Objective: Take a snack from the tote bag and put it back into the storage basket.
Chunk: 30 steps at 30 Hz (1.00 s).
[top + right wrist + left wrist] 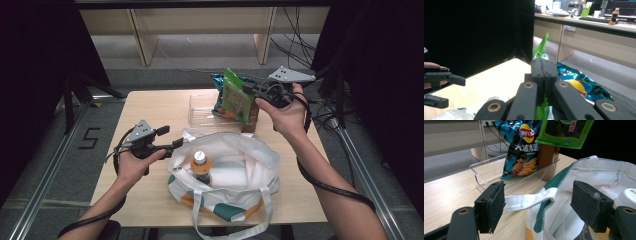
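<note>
My right gripper [256,92] is pressed together on the upper edge of a green snack packet [236,96], which hangs from the jaws above the far right part of the tabletop [150,107]. Just behind the packet, a blue Lay's crisp bag [522,147] and a brown carton [547,157] stand upright in a clear plastic bin [200,116] near the far edge. My left gripper [172,141] has its jaws spread, holding nothing, with the white strap [529,200] of the tote between its pads. The white tote bag [235,172] sits open near the front edge, an orange-capped bottle [200,167] upright inside. The bag's mouth lies below the packet and toward me, slightly left. The packet's long axis hangs vertical, so I judge a short carry toward me and down would put it in. My right hand is the nearer.
</note>
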Available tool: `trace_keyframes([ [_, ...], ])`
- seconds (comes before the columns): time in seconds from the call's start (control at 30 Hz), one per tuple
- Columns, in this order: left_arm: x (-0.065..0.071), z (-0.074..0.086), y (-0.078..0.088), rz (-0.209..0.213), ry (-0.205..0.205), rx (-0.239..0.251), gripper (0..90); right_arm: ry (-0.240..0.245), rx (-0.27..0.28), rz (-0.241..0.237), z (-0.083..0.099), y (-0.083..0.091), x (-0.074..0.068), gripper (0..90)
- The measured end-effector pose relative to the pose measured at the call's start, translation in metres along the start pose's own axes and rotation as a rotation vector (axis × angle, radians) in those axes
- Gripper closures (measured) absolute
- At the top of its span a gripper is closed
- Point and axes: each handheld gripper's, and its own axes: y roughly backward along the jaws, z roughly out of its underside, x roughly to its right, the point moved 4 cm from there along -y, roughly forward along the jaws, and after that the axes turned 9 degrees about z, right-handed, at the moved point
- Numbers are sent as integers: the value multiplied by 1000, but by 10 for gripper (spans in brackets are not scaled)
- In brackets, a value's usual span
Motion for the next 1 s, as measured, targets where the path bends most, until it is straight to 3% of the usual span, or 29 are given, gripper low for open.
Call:
trace_keyframes([
  [0.1,0,0,0,-2,2,1,262,-14,-10,6,1,-2,0,900],
  [0.2,0,0,0,-2,2,2,262,3,-8,5,1,-5,1,900],
  [0.93,0,0,1,-1,1,3,262,6,3,27,4,-18,7,900],
  [1.0,0,0,1,1,2,6,262,-10,-5,24,4,-18,7,900],
])
